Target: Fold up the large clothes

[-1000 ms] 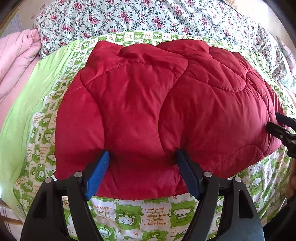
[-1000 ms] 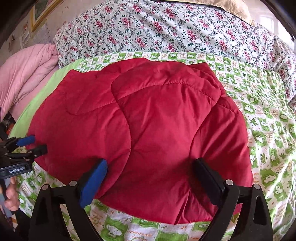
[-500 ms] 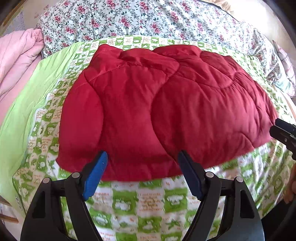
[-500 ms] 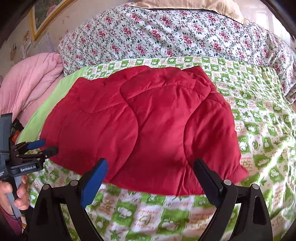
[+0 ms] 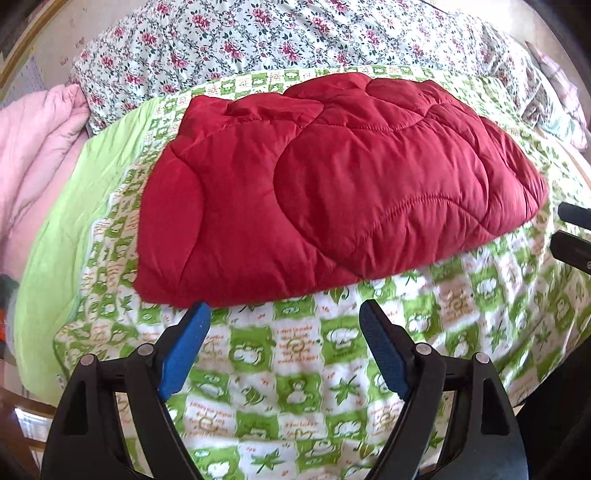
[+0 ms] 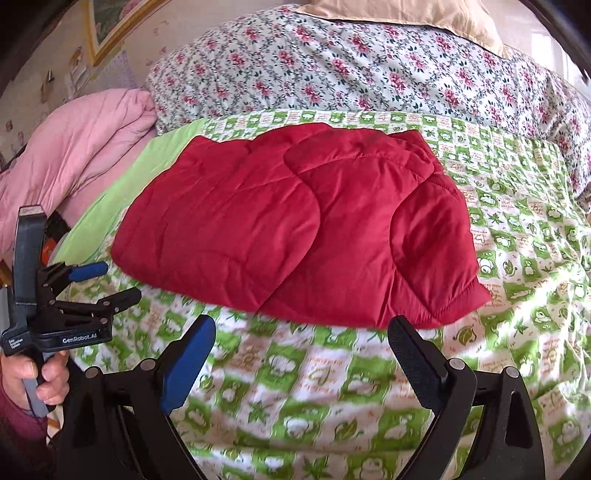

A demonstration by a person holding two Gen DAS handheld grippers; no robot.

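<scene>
A red quilted jacket lies folded into a thick block on the green-and-white bedspread. My left gripper hovers just short of the jacket's near edge. Its jaws are opening, and only bedspread shows between the blue pads. In the right wrist view the jacket lies ahead, and my right gripper stands open just short of its near hem, holding nothing. The left gripper also shows there at the left, off the jacket's corner. The right gripper shows at the right edge of the left wrist view.
A floral quilt is heaped behind the jacket and a pink duvet lies at the left. A beige pillow tops the floral heap. A hand grips the left gripper's handle. The bed's near edge drops off at the lower left.
Both grippers have drawn back from the jacket's near edge, which their fingers straddled a second ago. The jacket now lies free on the bedspread, with patterned cloth showing between the fingers.
</scene>
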